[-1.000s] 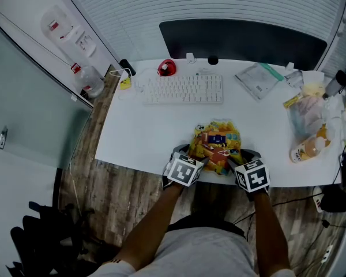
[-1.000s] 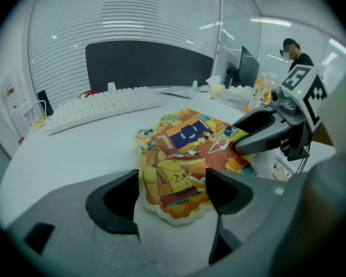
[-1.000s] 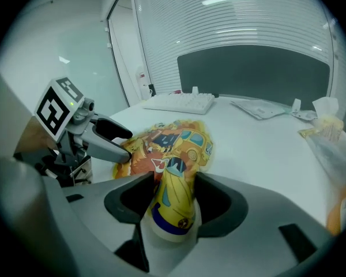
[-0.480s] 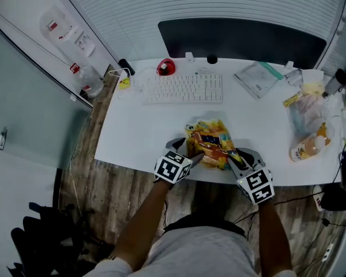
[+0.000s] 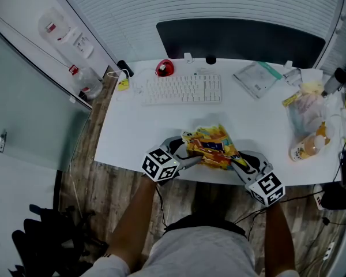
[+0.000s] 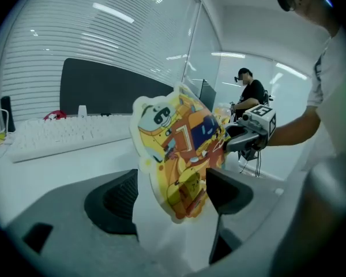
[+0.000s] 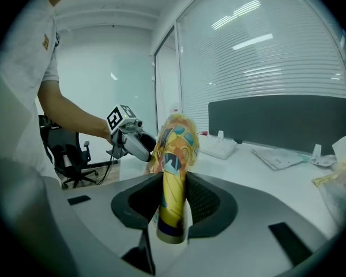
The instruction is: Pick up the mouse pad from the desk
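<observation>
The mouse pad (image 5: 210, 146), a cartoon print in yellow and orange, hangs bowed just above the near edge of the white desk (image 5: 132, 131), held between both grippers. My left gripper (image 5: 185, 154) is shut on its left edge; in the left gripper view the pad (image 6: 181, 154) stands upright between the jaws of that gripper (image 6: 170, 195), white underside showing. My right gripper (image 5: 236, 161) is shut on the right edge; in the right gripper view the pad (image 7: 174, 149) is pinched, folded, between the right gripper's (image 7: 173, 203) pads. Each gripper view shows the other gripper across the pad.
A white keyboard (image 5: 181, 89) and a red mouse (image 5: 165, 68) lie at the back of the desk before a dark partition (image 5: 239, 39). A clear document pouch (image 5: 256, 79), plastic bags (image 5: 308, 111) and a bottle (image 5: 305, 149) crowd the right end.
Both grippers have risen and drawn toward the person with the pad. The pad, flat on the desk a second ago, is now off the surface and bowed between them.
</observation>
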